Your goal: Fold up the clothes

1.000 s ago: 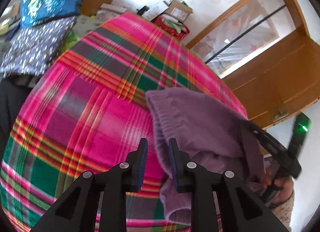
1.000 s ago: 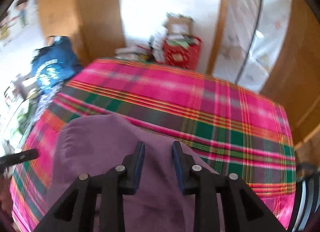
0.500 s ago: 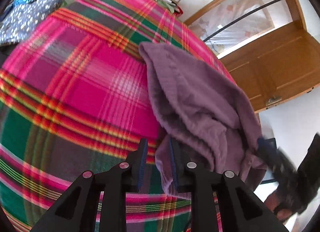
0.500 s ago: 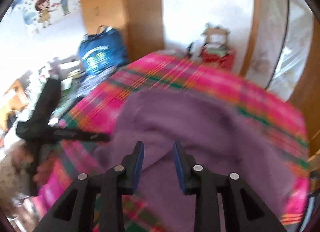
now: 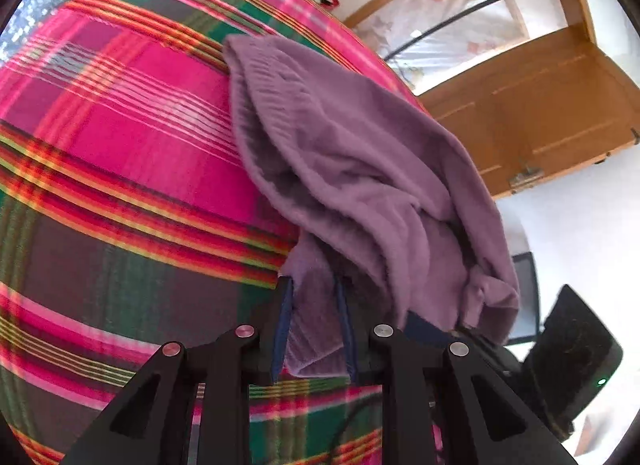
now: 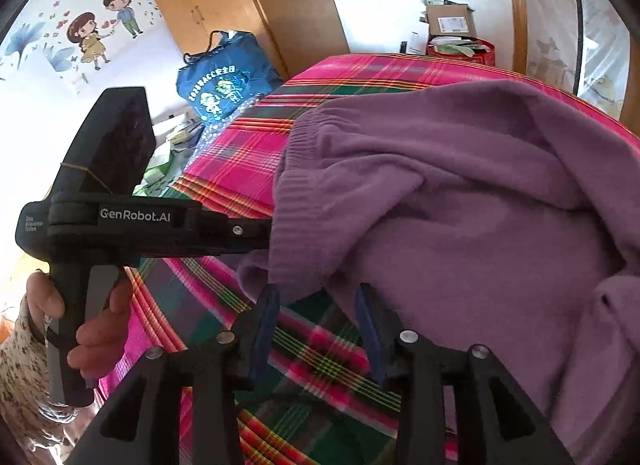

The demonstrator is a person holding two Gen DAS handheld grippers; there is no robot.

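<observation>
Left gripper [image 5: 314, 321] is clamped on a purple sweater [image 5: 360, 169] edge, prob. so it can be laid flat. Right gripper [image 6: 316, 325] is being opened w/ nothing pinched. Sweater is bunched on the plaid cloth [image 5: 120, 153], not folded yet.

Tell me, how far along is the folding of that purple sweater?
Barely started. Done: the purple sweater lies on the plaid blanket, doubled over but rumpled. In hand: the left gripper pinches one edge; the right gripper is opening, with only blanket between its fingers. Left: smoothing the bunched folds and making a neat fold.
</observation>
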